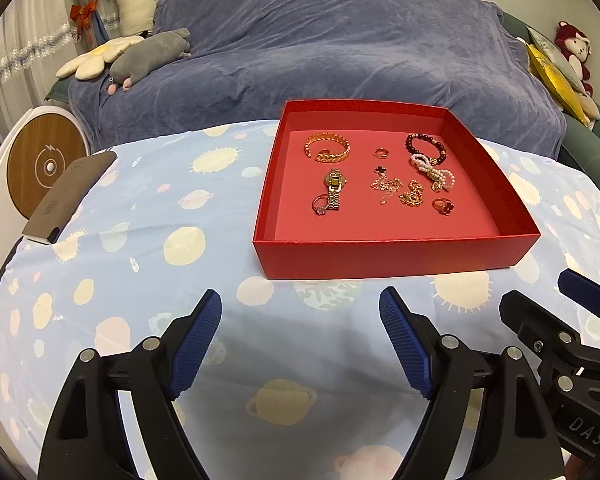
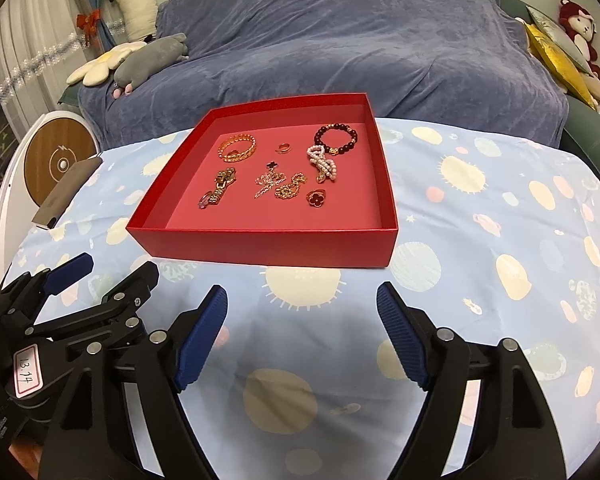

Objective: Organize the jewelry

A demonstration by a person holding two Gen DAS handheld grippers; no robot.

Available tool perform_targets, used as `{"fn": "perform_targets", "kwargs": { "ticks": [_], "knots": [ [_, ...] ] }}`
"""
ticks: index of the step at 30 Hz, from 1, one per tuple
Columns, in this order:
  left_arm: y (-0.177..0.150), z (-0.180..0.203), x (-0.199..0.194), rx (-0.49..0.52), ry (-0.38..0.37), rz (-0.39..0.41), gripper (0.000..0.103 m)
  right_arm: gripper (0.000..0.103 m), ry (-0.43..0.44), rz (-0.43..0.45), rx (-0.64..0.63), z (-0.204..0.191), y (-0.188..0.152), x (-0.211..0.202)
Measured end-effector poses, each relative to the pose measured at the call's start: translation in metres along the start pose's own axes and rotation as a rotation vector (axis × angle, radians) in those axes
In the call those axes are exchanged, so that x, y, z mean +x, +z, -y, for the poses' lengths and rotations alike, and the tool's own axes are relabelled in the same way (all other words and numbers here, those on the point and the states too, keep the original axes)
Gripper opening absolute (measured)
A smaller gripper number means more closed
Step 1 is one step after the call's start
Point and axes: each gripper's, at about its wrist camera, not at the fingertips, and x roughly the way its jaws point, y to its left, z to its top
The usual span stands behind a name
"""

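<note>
The red box (image 1: 396, 258) sits on the table's blue cloth (image 1: 140, 248) with planets and suns on it; inside lie a gold bangle (image 1: 327, 147), a gold watch (image 1: 334, 188), a dark bead bracelet (image 1: 426, 145), a pearl string (image 1: 434, 171), thin chains (image 1: 396, 192), and a ring with a dark flower (image 1: 444, 206). The left gripper (image 1: 300, 308) and the right gripper (image 2: 302, 302) both hang over the cloth just in front of the box; both have jaws wide apart and hold nothing.
</note>
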Motion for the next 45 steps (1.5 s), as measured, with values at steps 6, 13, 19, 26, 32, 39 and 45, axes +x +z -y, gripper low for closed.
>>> {"fn": "perform_targets", "kwargs": {
  "ticks": [6,13,19,26,32,39,45],
  "knots": [
    [-0.0008,-0.0003,-0.0009,-0.002,0.007,-0.003,0.082,0.083,-0.011,0.009,0.004,0.0008,-0.0003,0.0001],
    [-0.0009,-0.0003,-0.0024,0.004,0.021,0.006,0.082,0.084,-0.023,0.020,-0.002,-0.0001,-0.0010,-0.0016],
    [-0.0003,0.0010,-0.0036,0.011,0.031,0.016,0.082,0.085,-0.028,0.025,-0.006,-0.0011,-0.0008,-0.0028],
    [-0.0003,0.0009,-0.0035,0.012,0.031,0.015,0.082,0.085,-0.029,0.027,-0.006,-0.0012,-0.0009,-0.0029],
    [-0.0003,0.0009,-0.0036,0.012,0.031,0.016,0.082,0.085,-0.027,0.026,-0.005,-0.0010,-0.0010,-0.0027],
    [0.0000,0.0007,-0.0038,0.010,0.030,0.016,0.082,0.085,-0.028,0.026,-0.006,-0.0011,-0.0012,-0.0025],
    [-0.0001,0.0012,-0.0040,0.010,0.031,0.015,0.082,0.085,-0.027,0.026,-0.005,-0.0012,-0.0014,-0.0024]
  ]
}}
